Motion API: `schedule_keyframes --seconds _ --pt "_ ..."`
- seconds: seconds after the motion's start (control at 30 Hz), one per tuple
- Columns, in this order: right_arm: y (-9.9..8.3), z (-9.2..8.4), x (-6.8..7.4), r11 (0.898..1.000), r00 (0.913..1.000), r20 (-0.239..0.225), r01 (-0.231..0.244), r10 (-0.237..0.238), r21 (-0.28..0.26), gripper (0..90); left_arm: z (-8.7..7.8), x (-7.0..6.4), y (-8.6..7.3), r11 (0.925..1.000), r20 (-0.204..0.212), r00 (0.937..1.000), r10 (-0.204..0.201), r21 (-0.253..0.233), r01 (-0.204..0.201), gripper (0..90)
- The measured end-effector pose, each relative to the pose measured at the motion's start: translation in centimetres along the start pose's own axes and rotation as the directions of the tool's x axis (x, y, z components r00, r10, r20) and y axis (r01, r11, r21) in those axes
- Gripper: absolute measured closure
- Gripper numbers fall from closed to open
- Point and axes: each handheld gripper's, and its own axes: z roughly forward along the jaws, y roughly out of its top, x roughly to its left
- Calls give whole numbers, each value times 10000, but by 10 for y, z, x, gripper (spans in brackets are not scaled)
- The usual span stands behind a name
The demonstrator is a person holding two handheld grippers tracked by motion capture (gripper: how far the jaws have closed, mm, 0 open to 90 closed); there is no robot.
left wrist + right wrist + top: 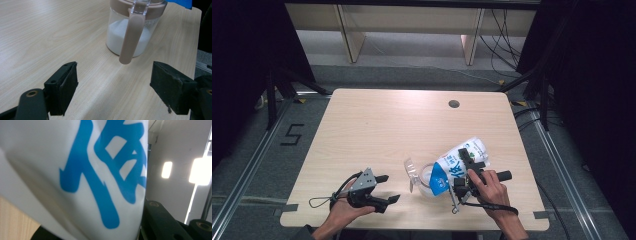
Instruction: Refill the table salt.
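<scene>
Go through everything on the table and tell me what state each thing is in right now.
Jar: upright on the table, partly filled with white powder, its clear flip lid open.
Bag: white and blue, lifted and tilted, lower end over the jar's mouth.
Right gripper: shut on the bag.
Left gripper: open, jaws wide apart, holding nothing, short of the jar.
Table: bare light wood around these.
</scene>
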Motion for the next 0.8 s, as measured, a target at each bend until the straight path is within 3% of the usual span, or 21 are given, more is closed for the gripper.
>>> schedule_keyframes --seconds 0.03,0.1,0.13,0.2,0.23,0.27,0.3,0.33,0.37,0.4,0.43,0.47,0.5,0.57,0.6,0.67,0.7,0.73,0.77,0.8 --pt "1 0 -3 9993 9993 -119 357 -356 57 758 0 0 0 10000 5 10000 -1 -2 1 212" --pt "-1 2 -2 9997 9999 -100 -63 60 -235 762 0 0 0 10000 0 10000 1 0 -1 211" --pt "-1 1 -3 10000 9996 -269 11 -11 -28 767 0 0 0 10000 3 10000 -1 7 1 211" --pt "-3 3 -3 9997 9996 -234 -147 142 -216 775 0 0 0 10000 8 10000 3 2 -3 211" --pt "-3 3 -6 9995 9996 -256 68 -76 -320 779 0 0 0 10000 6 10000 -3 -4 3 212" --pt "-4 5 -3 9979 9992 -203 -348 337 -554 783 0 0 0 10000 6 10000 15 -2 -15 211" --pt "-4 3 -2 9966 9955 -517 -804 795 -158 785 0 0 0 10000 8 10000 22 -1 -22 212" --pt "-5 5 -2 9952 9954 -435 -877 858 -436 787 0 0 0 10000 3 10000 -7 1 7 212" --pt "-5 5 -2 9942 9930 -603 -1036 1017 -287 787 0 0 0 10000 9 10000 7 -2 -7 212" --pt "-5 4 1 9891 9862 -776 -1473 1463 -70 788 0 0 0 10000 10 10000 22 -1 -22 212" --pt "-6 4 0 9885 9853 -847 -1502 1485 -145 789 0 0 0 10000 12 10000 20 1 -20 211" --pt "-6 5 -3 9931 9912 -739 -1122 1095 -336 789 0 0 0 10000 8 10000 0 6 0 211" --pt "-7 5 -1 9875 9838 -899 -1568 1548 -152 789 0 0 0 10000 8 10000 1 5 -1 211" --pt "-9 6 -4 9859 9834 -870 -1632 1595 -377 789 0 0 0 10000 8 10000 5 5 -5 211" --pt "-9 7 -4 9822 9785 -1029 -1836 1787 -404 789 0 0 0 10000 6 10000 -2 10 2 211" --pt "-10 7 -2 9669 9603 -1240 -2543 2497 -222 790 0 0 0 10000 10 10000 10 11 -10 212" --pt "-12 9 -3 9635 9566 -1360 -2650 2579 -370 792 0 0 0 10000 14 10000 20 9 -20 211" --pt "-13 9 -3 9554 9467 -1523 -2929 2840 -388 792 0 0 0 10000 9 10000 -41 -24 41 212" --pt "-13 8 -3 9416 9289 -1690 -3364 3295 -131 793 0 0 0 10000 11 10000 -49 -27 49 211" --pt "-15 10 -3 9316 9179 -1818 -3626 3527 -239 795 0 0 0 10000 10 10000 -49 -26 49 211"
